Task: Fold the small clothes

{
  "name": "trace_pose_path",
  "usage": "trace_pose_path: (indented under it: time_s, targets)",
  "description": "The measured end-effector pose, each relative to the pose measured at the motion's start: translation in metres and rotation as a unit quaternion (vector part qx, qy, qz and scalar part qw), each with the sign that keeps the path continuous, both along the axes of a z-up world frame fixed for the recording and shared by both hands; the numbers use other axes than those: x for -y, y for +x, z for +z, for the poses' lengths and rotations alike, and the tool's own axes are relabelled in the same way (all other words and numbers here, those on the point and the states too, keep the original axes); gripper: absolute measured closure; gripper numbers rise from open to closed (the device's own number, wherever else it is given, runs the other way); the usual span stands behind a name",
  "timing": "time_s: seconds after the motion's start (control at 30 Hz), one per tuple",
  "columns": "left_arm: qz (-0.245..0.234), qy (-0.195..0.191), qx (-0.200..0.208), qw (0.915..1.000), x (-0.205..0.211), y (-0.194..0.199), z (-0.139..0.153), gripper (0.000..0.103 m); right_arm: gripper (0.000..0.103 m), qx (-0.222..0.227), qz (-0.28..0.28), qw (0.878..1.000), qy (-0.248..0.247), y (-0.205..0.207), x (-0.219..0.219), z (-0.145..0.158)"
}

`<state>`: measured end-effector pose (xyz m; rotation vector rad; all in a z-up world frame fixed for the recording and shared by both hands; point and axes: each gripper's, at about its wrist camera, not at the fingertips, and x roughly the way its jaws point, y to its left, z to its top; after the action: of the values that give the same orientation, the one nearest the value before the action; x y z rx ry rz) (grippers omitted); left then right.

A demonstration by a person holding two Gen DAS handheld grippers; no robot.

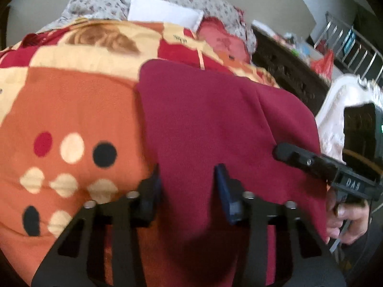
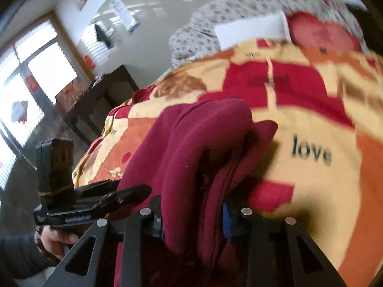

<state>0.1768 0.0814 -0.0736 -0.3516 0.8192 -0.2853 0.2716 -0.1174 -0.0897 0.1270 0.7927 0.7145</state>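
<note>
Maroon garment lies on the patterned blanket of the bed, its near edge raised off the blanket. Left tongs clamped on cloth at 6 o'clock; the pads are mostly buried in fabric. Right tongs clamped on a bunched fold, the blue pads half hidden. Both views are motion-blurred. The hand on the right tool is cut off at 4 o'clock in the left view. White pillow sits at 12 o'clock, partly covered.
</note>
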Motion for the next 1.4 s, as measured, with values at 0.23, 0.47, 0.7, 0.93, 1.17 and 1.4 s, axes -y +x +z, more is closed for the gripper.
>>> trace_pose_path:
  time_s: [0.23, 0.47, 0.7, 0.93, 1.17, 1.4]
  targets:
    - [0.025, 0.001, 0.069, 0.9973, -0.018, 0.002, 0.063, 0.076, 0.07, -0.02, -0.008, 0.994, 0.109, 0.02, 0.015, 0.012]
    - [-0.011, -0.01, 0.005, 0.9999, -0.028, 0.018, 0.019, 0.076, 0.07, -0.064, -0.094, 0.989, 0.095, 0.027, 0.042, -0.034]
    - [-0.04, -0.042, -0.024, 0.998, -0.006, 0.027, -0.027, 0.025, 0.068, -0.053, -0.091, 0.993, 0.045, 0.029, 0.035, -0.027]
    - [-0.046, -0.135, -0.056, 0.9882, 0.007, 0.035, -0.039, 0.063, 0.067, -0.091, -0.105, 0.988, 0.068, 0.034, 0.043, -0.044]
    - [-0.041, -0.073, -0.009, 0.9964, -0.018, -0.002, 0.026, 0.068, 0.068, -0.065, -0.055, 0.992, 0.088, 0.019, 0.011, -0.023]
    - [-0.019, -0.048, -0.088, 0.9948, -0.035, 0.026, -0.033, 0.034, 0.049, -0.142, -0.098, 0.98, 0.103, 0.035, 0.007, -0.073]
